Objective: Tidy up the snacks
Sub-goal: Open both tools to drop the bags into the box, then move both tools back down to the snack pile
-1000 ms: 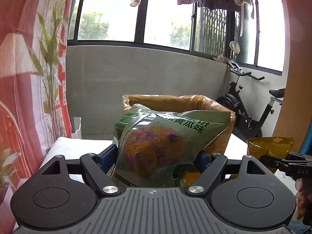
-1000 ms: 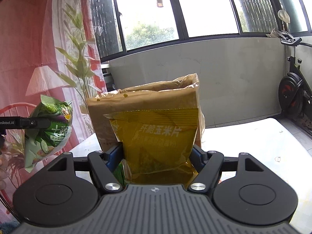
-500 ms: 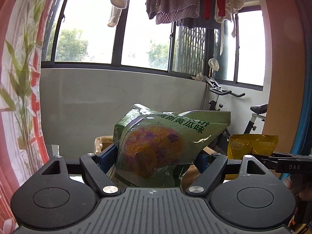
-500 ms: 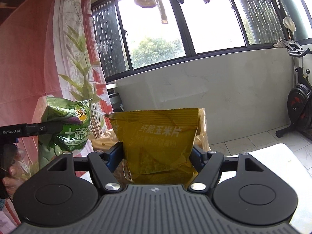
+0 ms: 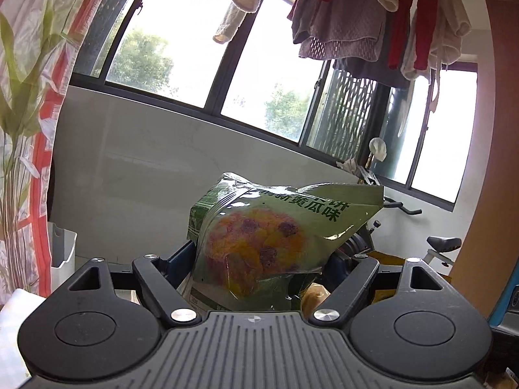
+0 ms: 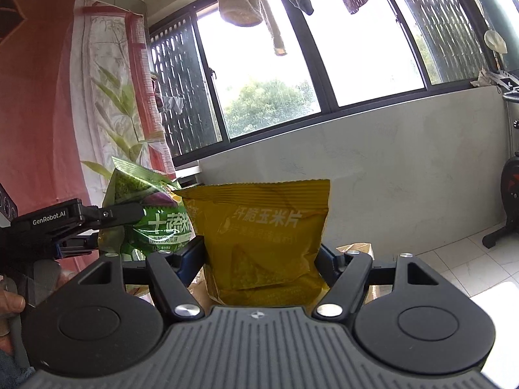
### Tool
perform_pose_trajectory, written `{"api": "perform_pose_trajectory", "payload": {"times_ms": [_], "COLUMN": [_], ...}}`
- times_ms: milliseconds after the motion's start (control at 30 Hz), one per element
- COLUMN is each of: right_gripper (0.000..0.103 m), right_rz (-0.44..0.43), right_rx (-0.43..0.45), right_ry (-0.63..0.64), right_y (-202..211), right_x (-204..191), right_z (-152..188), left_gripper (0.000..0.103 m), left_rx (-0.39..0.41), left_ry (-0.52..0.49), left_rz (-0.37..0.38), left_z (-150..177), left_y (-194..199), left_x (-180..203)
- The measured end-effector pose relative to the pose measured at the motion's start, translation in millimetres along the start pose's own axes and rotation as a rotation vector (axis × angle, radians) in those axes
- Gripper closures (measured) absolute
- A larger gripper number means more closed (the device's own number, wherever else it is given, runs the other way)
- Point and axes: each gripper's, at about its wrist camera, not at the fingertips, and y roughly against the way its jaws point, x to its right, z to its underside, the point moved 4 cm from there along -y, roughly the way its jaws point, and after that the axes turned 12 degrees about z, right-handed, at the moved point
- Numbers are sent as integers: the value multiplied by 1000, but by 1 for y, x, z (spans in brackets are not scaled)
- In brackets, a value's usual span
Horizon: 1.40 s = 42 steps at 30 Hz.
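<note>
My left gripper (image 5: 259, 259) is shut on a green snack bag (image 5: 269, 243) with a clear window of orange and purple chips, held up in the air. My right gripper (image 6: 261, 253) is shut on a yellow corn-chip bag (image 6: 262, 240), also raised. In the right wrist view the green snack bag (image 6: 155, 217) hangs just left of the yellow one, pinched by the left gripper (image 6: 123, 217), with a hand (image 6: 11, 301) on its handle. A sliver of the yellow bag (image 5: 386, 256) peeks behind my left gripper's right finger. The brown paper bag's rim (image 6: 355, 248) shows low behind the right gripper.
Laundry (image 5: 373, 16) hangs overhead by the windows. An exercise bike (image 5: 438, 246) stands at the right. A red-and-white curtain with bamboo print (image 5: 29, 97) hangs at the left, a white bin (image 5: 63, 253) below it. A white table corner (image 6: 496, 298) shows bottom right.
Both grippers have risen with their bags and drawn closer together. The brown paper bag, tall behind them a second ago, has dropped almost out of both views.
</note>
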Motion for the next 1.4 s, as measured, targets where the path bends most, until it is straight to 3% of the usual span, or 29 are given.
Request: {"api": "perform_pose_trajectory", "payload": {"times_ms": [133, 267, 567, 867, 1133, 1400], "right_gripper": [31, 31, 27, 16, 16, 16], "right_rz": [7, 21, 72, 101, 106, 80], "right_rx": [-46, -85, -201, -196, -176, -123], "right_ry": [-16, -21, -63, -27, -2, 96], "right_y": [-29, -50, -74, -59, -31, 24], "right_x": [2, 1, 17, 20, 24, 25], "right_z": [7, 16, 39, 39, 36, 50], "left_gripper": [19, 19, 12, 12, 12, 12], "left_rx": [-54, -123, -137, -153, -179, -199], "left_ry": [-19, 37, 99, 62, 18, -36], "left_rz": [-17, -33, -79, -129, -159, -203], "left_z": [11, 25, 27, 24, 28, 47], "left_y": [-25, -40, -31, -17, 18, 72], "left_x": [-6, -25, -48, -46, -36, -20]}}
